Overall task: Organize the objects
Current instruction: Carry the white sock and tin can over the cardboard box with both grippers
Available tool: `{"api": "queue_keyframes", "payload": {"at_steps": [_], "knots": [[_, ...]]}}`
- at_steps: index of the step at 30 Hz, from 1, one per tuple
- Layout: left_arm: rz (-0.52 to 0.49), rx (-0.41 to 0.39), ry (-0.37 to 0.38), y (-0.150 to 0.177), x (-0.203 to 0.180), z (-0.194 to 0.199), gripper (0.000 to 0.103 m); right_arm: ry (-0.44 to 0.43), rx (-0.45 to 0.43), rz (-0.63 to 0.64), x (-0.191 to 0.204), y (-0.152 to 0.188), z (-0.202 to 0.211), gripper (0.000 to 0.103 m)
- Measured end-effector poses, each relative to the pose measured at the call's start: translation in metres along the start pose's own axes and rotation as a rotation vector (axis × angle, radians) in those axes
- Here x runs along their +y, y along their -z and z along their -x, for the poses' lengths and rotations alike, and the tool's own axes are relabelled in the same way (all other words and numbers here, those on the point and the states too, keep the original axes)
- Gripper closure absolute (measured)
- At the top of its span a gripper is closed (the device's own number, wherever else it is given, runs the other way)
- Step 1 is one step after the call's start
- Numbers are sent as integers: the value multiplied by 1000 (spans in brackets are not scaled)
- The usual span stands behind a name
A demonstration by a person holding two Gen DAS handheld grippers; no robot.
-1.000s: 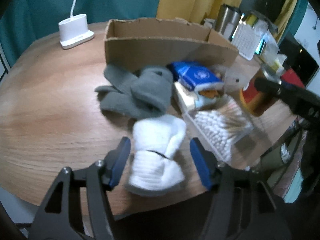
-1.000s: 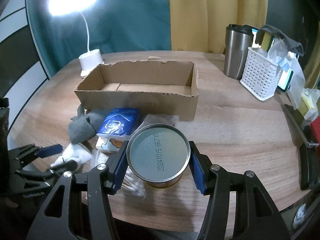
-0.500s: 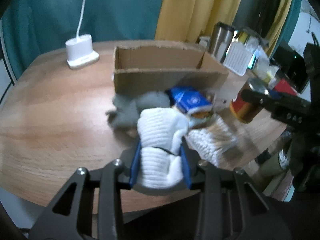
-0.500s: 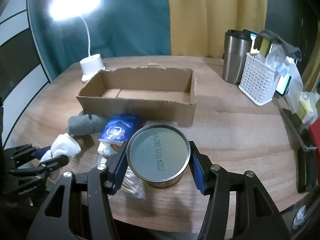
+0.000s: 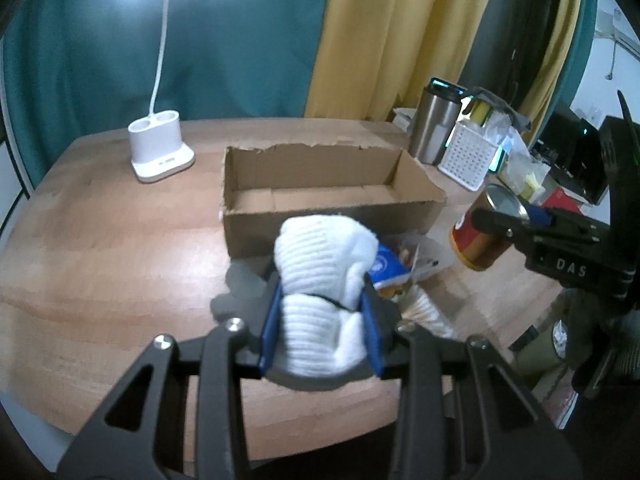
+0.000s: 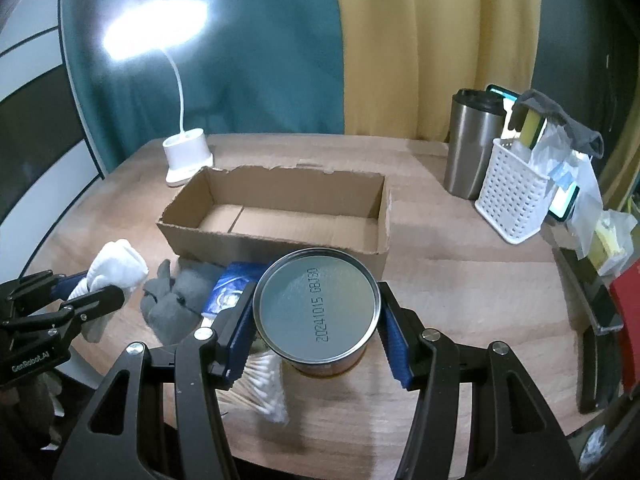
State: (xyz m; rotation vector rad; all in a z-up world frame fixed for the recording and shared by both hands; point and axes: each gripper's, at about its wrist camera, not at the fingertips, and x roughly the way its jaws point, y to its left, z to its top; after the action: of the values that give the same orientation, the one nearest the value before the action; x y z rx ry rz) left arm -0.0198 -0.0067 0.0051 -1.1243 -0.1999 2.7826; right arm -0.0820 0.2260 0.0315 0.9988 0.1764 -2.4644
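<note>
My left gripper (image 5: 320, 326) is shut on a rolled white sock (image 5: 324, 276) and holds it above the table, in front of the open cardboard box (image 5: 320, 200); the sock also shows in the right wrist view (image 6: 116, 268). My right gripper (image 6: 316, 316) is shut on a tin can (image 6: 316, 308) with a silver lid, held just before the box (image 6: 276, 220). The can also shows in the left wrist view (image 5: 480, 248). A grey sock (image 6: 176, 300), a blue packet (image 6: 230, 292) and cotton swabs (image 6: 264, 384) lie on the table.
A white lamp base (image 5: 160, 152) stands at the back left. A steel tumbler (image 6: 472, 144) and a white basket (image 6: 516, 196) stand at the back right. A red item (image 6: 626, 312) lies at the right table edge.
My left gripper closed on the white sock and lifted it off the table toward the box. My right gripper has risen slightly with the can.
</note>
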Motion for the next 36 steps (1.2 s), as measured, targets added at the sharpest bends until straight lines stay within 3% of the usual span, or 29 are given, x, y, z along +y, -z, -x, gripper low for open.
{"api": "queue_keyframes", "payload": {"at_steps": [22, 36], "knots": [[-24, -16, 14, -57, -19, -38, 66, -11, -32, -2, -26, -37, -16, 44], [-5, 2, 10, -81, -16, -73, 66, -43, -16, 30, -32, -65, -49, 44]]}}
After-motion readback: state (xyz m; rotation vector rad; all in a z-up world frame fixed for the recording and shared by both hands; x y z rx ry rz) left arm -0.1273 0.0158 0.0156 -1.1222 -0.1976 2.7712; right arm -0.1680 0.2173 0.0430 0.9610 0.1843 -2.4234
